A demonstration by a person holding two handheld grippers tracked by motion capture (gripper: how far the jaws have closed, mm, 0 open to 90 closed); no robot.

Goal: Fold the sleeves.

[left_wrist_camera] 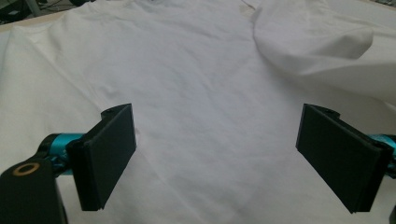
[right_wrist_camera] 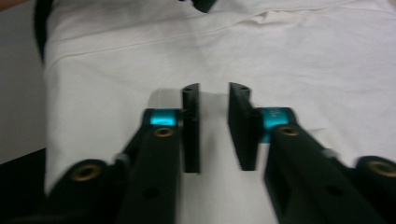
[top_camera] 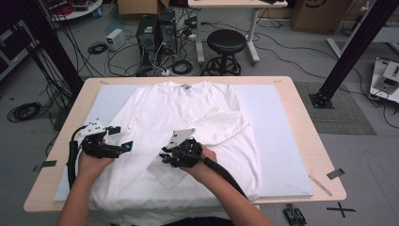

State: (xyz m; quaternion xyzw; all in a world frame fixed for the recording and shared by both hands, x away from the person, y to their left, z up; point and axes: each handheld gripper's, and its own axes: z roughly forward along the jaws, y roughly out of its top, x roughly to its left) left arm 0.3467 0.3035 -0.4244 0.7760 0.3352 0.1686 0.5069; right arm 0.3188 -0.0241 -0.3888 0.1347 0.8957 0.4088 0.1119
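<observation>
A person stands at a wooden table (top_camera: 301, 136) covered by a pale blue mat (top_camera: 277, 141). A white T-shirt (top_camera: 179, 117) lies spread flat on the mat, collar away from the person, hem at the near edge. Its sleeve on the right side is folded inward across the chest, leaving a soft ridge.

At the left, the left hand (top_camera: 91, 162) holds the left gripper (top_camera: 120, 137) low over the shirt's left side, pointing toward the middle. In the left gripper view, its two black jaws stand wide apart with plain cloth between and below them; nothing is gripped.

Near the middle, the right hand (top_camera: 202, 165) holds the right gripper (top_camera: 165, 159) over the lower front of the shirt, aimed leftward, forearm coming in from the bottom edge. In the right gripper view, its jaws stand a narrow gap apart, and no fabric is caught between them.

The shirt looks light, thin and limp. It would likely sag and crease wherever it is lifted, and slide easily over the mat. A firm pinch on a doubled edge, such as the hem, a side seam or the folded sleeve's ridge, seems the best hold, since a single flat layer offers little to grasp.
</observation>
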